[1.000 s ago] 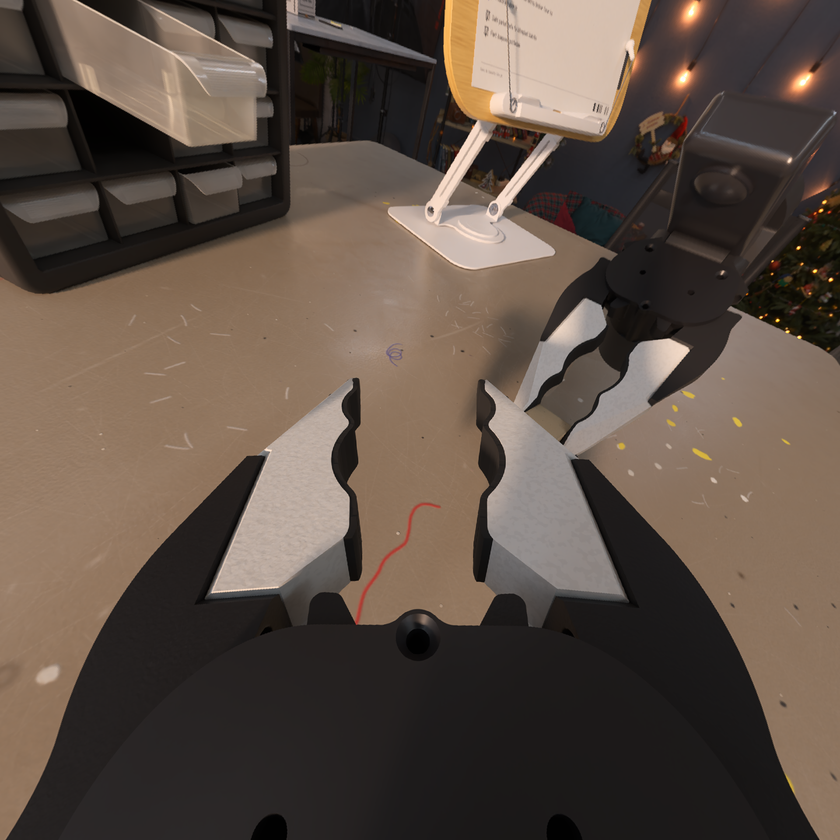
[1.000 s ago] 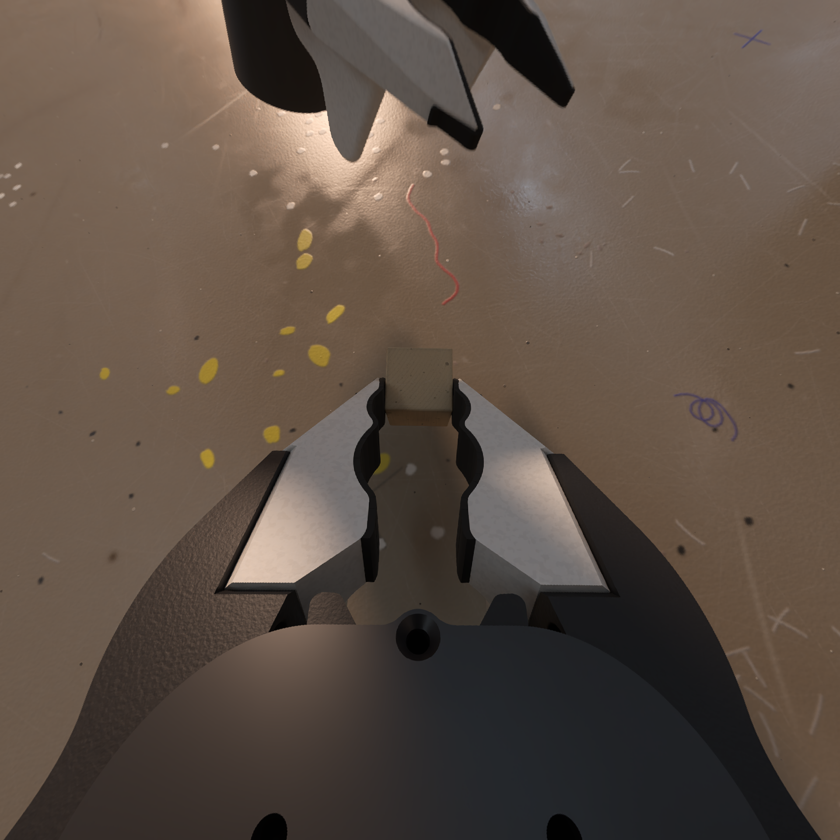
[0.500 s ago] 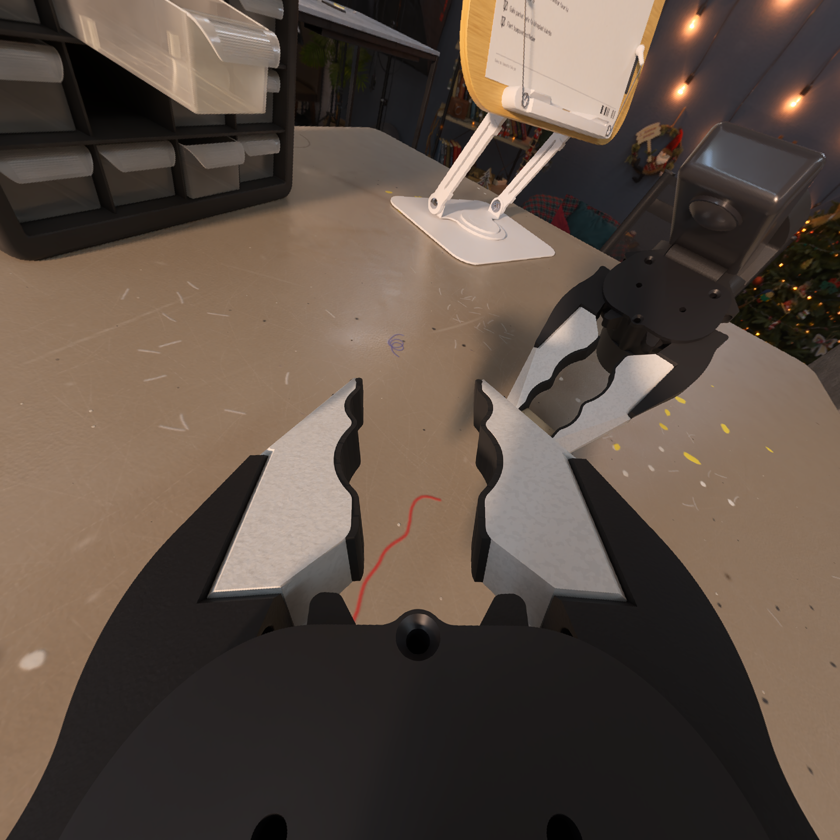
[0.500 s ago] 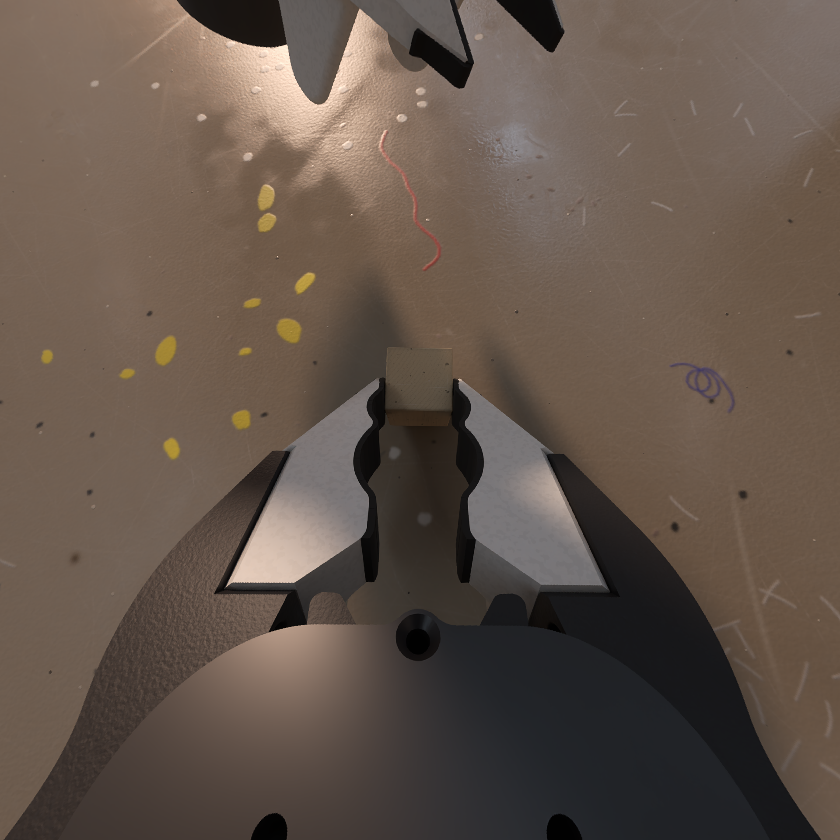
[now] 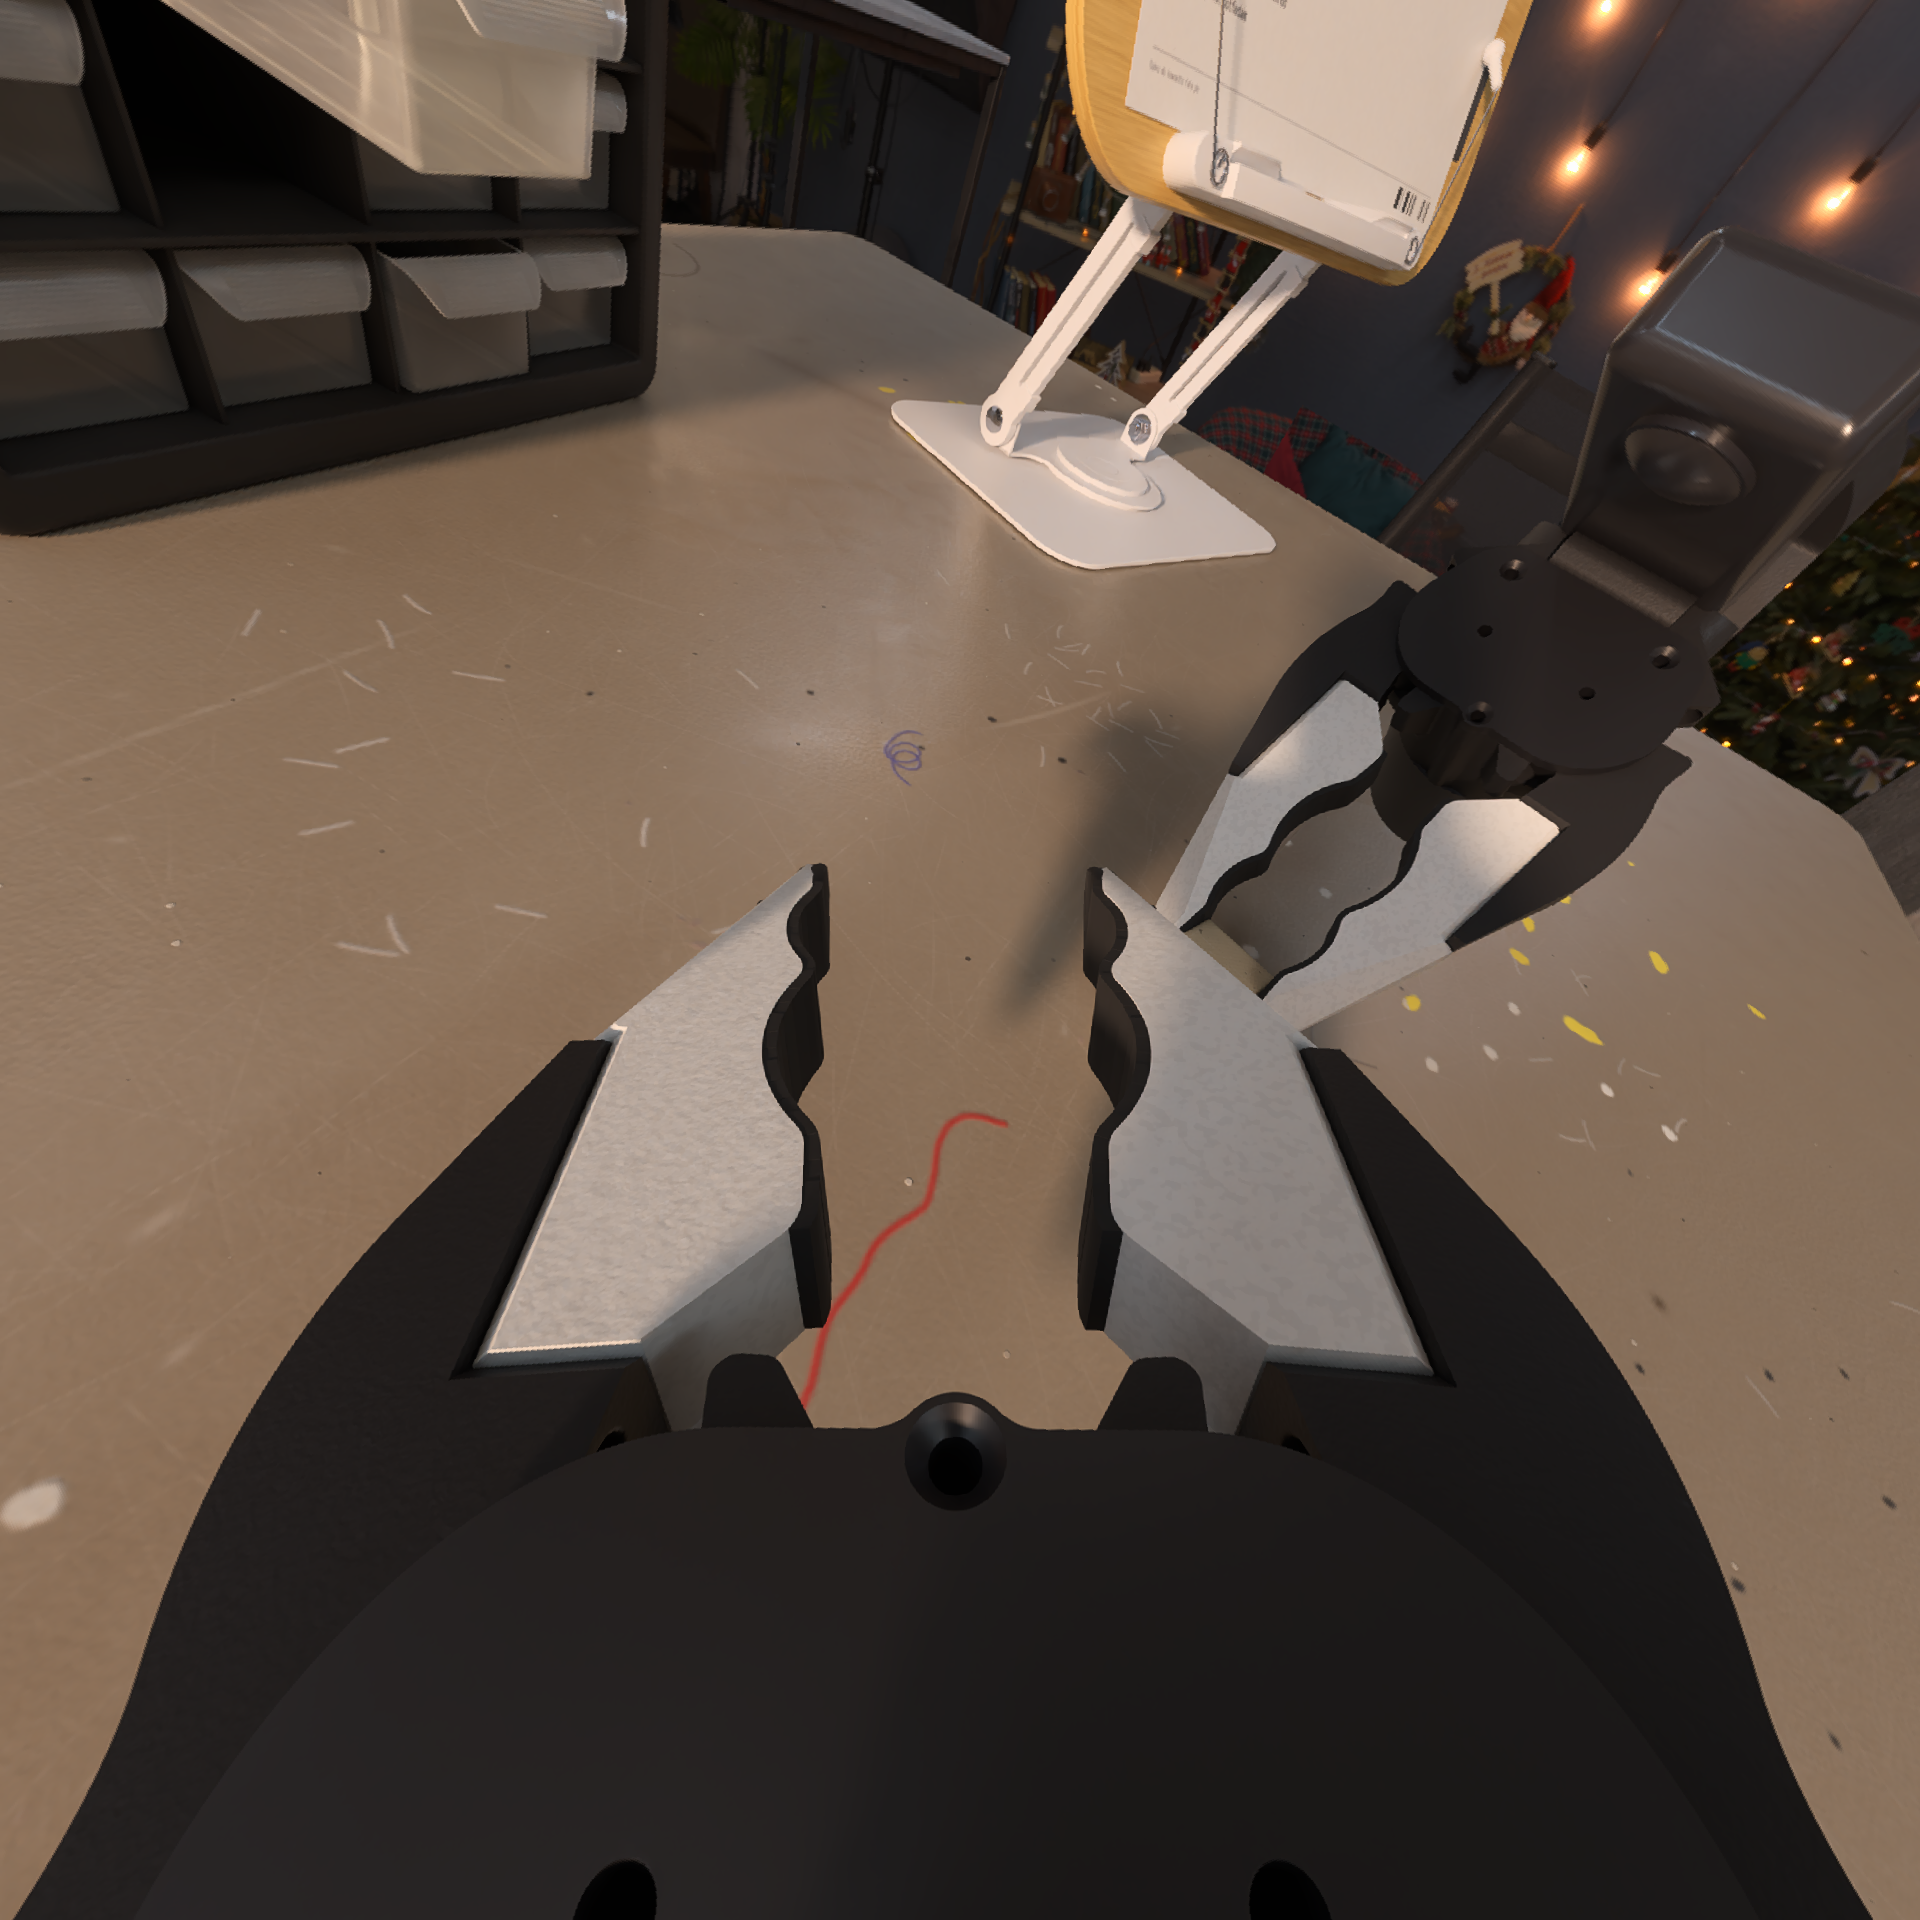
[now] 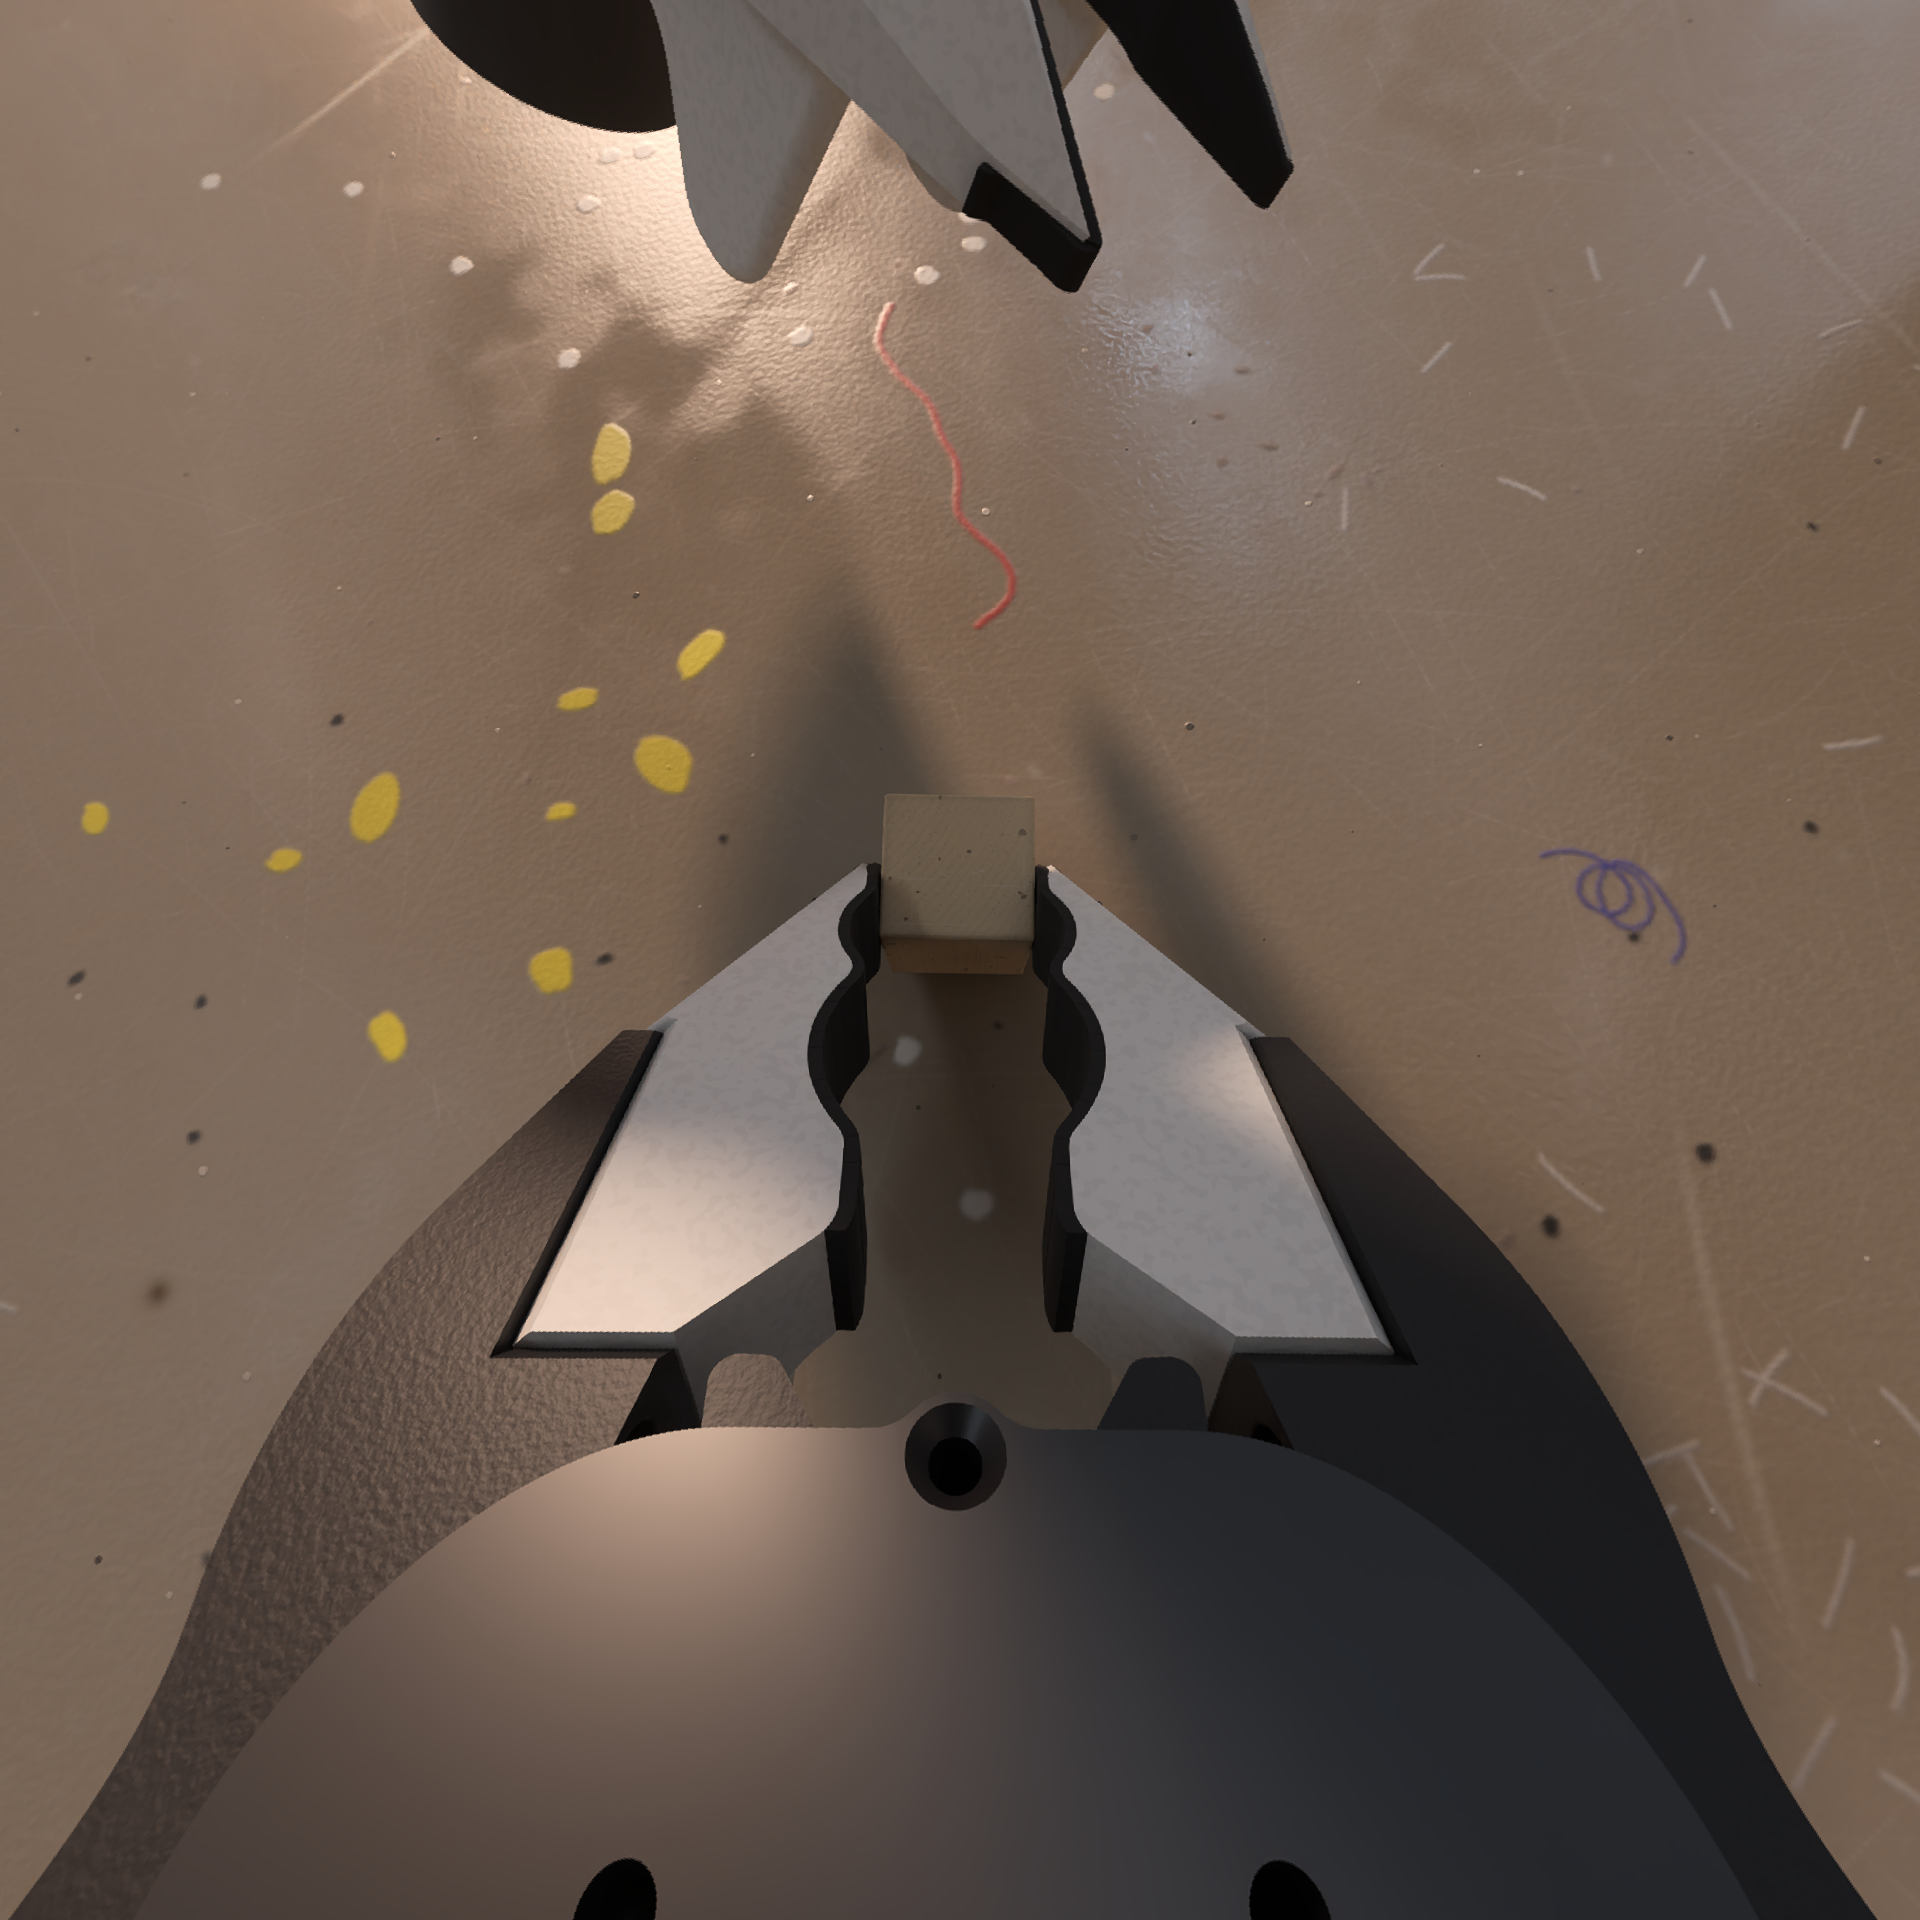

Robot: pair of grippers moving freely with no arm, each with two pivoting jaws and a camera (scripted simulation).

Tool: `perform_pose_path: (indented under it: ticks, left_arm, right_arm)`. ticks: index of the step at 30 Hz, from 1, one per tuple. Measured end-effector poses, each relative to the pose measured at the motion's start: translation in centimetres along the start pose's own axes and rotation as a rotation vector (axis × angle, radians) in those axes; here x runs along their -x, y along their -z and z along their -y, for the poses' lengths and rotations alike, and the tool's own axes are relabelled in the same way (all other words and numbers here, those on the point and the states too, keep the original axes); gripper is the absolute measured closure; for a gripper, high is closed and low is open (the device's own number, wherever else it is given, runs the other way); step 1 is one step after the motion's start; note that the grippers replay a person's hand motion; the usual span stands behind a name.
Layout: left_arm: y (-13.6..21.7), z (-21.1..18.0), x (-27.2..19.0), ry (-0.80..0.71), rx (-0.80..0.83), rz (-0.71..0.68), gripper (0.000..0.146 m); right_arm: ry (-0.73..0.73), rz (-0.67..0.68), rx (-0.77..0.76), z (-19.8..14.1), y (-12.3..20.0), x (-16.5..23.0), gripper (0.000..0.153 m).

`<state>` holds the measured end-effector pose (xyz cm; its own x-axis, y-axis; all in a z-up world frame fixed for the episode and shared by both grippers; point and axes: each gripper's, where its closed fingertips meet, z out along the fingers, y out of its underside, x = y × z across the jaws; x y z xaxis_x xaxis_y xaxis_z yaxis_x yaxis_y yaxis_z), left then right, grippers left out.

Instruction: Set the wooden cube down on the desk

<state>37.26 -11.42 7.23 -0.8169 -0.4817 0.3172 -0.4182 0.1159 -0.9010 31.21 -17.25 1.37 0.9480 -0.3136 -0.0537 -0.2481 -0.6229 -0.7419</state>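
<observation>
The small pale wooden cube [image 6: 956, 868] is pinched between the fingertips of my right gripper [image 6: 956, 883], which is shut on it and points down at the tan desk [image 6: 1351, 623]. Dark shadows of the fingers lie close beyond the cube. I cannot tell whether the cube touches the desk. My left gripper [image 5: 954, 904] is open and empty, low over the desk [image 5: 520, 831], with a red squiggle mark [image 5: 894, 1226] between its fingers. It shows at the top of the right wrist view [image 6: 914, 260]. The right gripper [image 5: 1236, 956] stands just right of it; the cube is hidden there.
A black drawer organiser [image 5: 312, 343] with one clear drawer pulled out stands at the back left. A white stand [image 5: 1081, 488] holding a wooden clipboard is at the back centre. Yellow paint spots [image 6: 655, 764] and a blue scribble [image 6: 1616, 899] mark the desk.
My right gripper has come lower over the desk with the cube still in it, and the finger shadows have closed in on the cube. My left gripper has shifted slightly and stays open.
</observation>
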Motion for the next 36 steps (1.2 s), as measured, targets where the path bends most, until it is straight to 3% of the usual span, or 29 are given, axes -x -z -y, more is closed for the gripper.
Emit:
perform_pose_path:
  ticks: [26,33,36]
  left_arm:
    - [-0.2,-0.4,-0.1,0.013,0.018,-0.009,0.097]
    - [-0.4,-0.5,-0.1,0.006,0.030,-0.005,0.096]
    - [-0.3,-0.6,0.0,-0.020,0.037,0.016,0.096]
  right_arm:
    - [0.018,-0.011,0.002,0.0,-0.2,0.1,0.124]
    - [0.012,0.021,-0.191,3.1,2.1,0.6,0.118]
    - [0.043,-0.043,-0.298,4.8,3.4,0.0,0.116]
